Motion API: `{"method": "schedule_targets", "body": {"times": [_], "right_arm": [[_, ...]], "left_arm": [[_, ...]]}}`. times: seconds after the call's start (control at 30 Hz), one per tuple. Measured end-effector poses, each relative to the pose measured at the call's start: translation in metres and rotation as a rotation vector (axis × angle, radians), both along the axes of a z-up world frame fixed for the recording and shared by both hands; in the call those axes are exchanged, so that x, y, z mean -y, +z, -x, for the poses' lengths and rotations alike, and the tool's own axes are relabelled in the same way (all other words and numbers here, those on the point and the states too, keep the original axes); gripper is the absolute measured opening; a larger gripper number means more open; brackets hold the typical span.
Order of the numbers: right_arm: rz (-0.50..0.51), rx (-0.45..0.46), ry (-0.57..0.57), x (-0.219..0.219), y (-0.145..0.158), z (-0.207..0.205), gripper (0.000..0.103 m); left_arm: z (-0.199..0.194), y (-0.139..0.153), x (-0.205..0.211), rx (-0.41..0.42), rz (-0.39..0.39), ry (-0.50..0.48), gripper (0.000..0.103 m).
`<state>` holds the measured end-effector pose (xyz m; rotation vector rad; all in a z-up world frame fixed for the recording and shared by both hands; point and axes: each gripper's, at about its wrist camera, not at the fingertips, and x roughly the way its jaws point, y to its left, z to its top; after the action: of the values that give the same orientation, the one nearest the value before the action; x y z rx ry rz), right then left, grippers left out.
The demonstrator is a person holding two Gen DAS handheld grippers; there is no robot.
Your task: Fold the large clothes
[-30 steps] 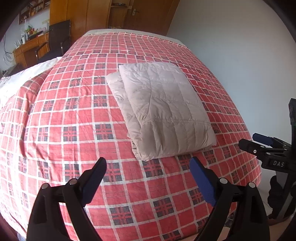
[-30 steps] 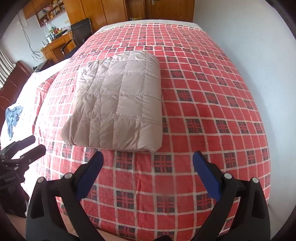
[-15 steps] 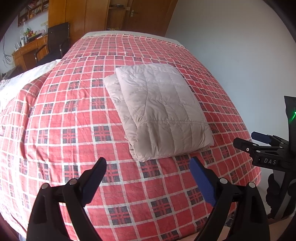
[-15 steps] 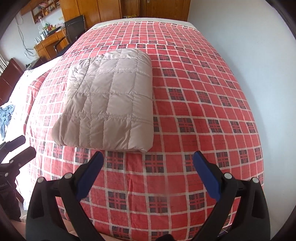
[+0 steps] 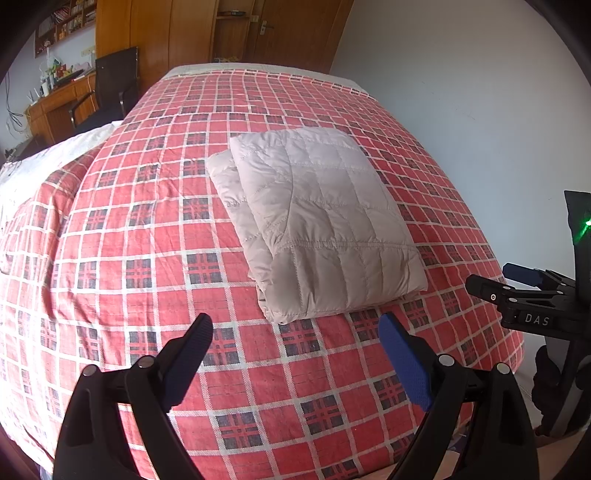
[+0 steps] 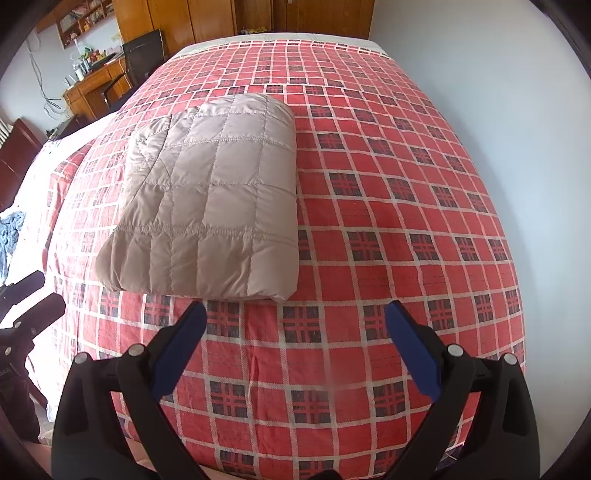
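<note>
Bare checked bedspread [image 6: 388,206] all round the folded quilted jacket [image 6: 210,199].

The left gripper [image 5: 295,334] is hovering with its jaws spread wide, gripping nothing. The right gripper [image 6: 295,321] is hanging just to its right, jaws equally wide apart and empty, both pointing toward the far end.

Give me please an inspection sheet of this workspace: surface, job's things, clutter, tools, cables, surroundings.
Surface: red checked bedspread over the bed, lightly wrinkled.
Job's things: beige quilted garment, folded into a compact rectangle, lying on the bedspread.
Clutter: blue cloth at the bed's left side.
Tools: left tool open, holding nothing; right tool open, holding nothing; both short of the garment.
Cables: wires hanging by the desk.
Surroundings: wooden desk, dark chair, wooden wardrobe, white wall.
</note>
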<state>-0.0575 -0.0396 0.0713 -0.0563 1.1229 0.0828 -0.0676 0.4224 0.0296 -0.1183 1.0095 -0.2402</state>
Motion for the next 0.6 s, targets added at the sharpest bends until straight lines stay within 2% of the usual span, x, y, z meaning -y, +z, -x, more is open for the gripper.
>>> {"method": "schedule_targets", "body": {"times": [0.6], "right_arm": [[-0.003,0.016,-0.01,-0.0002,0.0002,0.0004,0.097]], "left_arm": [[0.0,0.0003,0.0,-0.001,0.0,0.001,0.091]]}}
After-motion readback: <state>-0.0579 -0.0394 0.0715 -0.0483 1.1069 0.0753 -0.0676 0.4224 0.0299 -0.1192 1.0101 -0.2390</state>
